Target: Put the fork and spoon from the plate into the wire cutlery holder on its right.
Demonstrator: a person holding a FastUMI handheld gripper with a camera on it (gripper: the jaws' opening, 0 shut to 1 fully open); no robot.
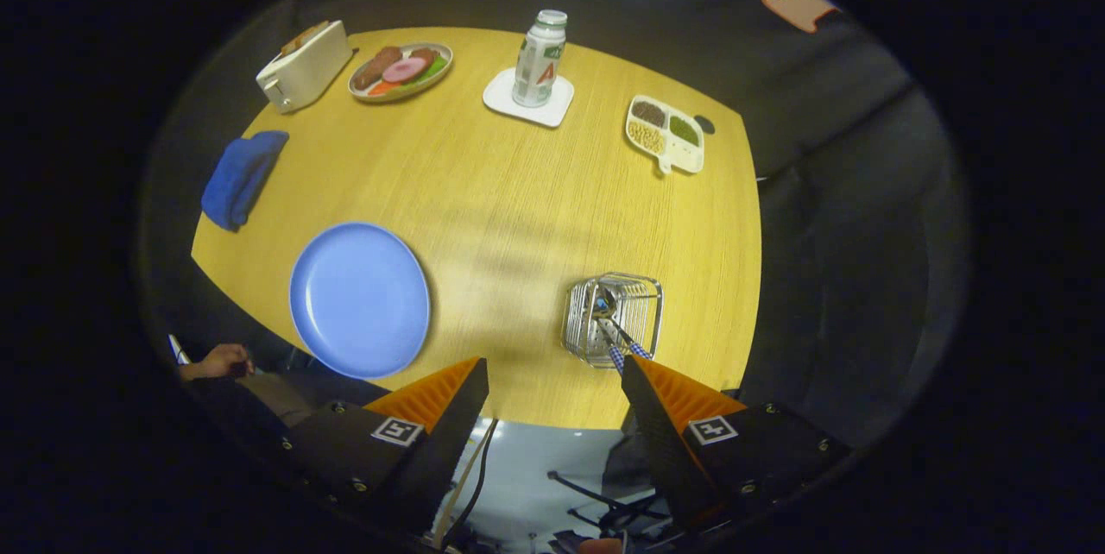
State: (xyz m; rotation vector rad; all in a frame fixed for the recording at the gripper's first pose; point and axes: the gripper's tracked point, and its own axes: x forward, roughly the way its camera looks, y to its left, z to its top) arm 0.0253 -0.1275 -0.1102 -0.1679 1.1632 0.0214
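Tongs [552, 386] spread wide, empty, above tabletop [518, 192]. Blue plate [359, 299] bare; fork and spoon [615, 325] stand in wire holder [587, 317]. Task looks done; only retreat left.

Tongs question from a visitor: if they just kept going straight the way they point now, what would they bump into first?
Probably bare wooden table. The tongs stand open and hold nothing, the blue plate off to one side, the wire cutlery holder just ahead of the other finger. Depth is hard to judge here.
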